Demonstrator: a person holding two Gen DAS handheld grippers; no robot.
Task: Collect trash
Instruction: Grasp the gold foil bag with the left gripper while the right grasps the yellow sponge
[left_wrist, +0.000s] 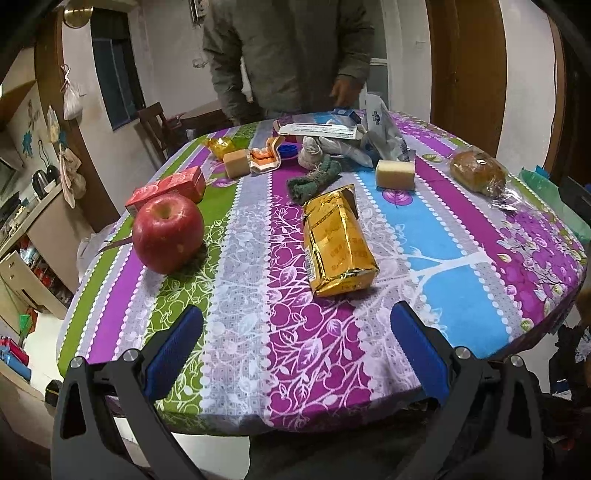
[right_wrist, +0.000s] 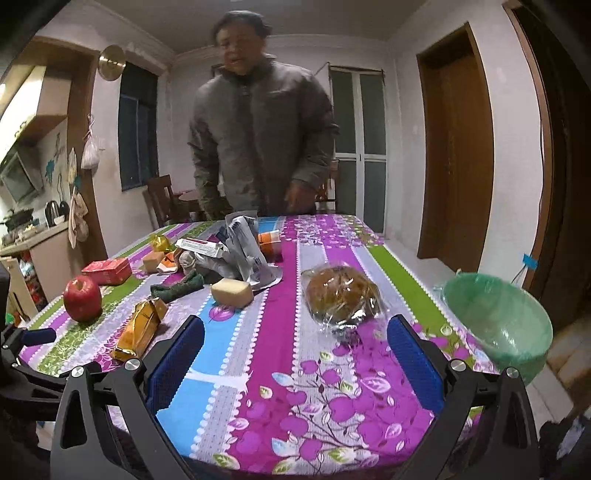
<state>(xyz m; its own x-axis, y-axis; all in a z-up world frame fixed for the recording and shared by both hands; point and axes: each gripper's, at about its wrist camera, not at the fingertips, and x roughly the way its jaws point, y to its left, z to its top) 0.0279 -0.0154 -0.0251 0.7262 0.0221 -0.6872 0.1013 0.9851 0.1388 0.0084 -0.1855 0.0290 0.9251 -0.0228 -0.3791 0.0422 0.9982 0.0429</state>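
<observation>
Both jaws gape wide with nothing held, and the gold foil wrapper (left_wrist: 338, 242) lies on the table (left_wrist: 258, 350) straight ahead of the left hand-held gripper (left_wrist: 295, 332), long axis pointing away from it, so left looks nearer than the right hand-held gripper (right_wrist: 295, 339).

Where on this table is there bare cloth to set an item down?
Bare cloth lies at the near edge, between the red apple, the gold foil packet and the left gripper, and again before the right gripper, short of the bagged bun. The far middle around the crumpled white wrapper is crowded.
</observation>
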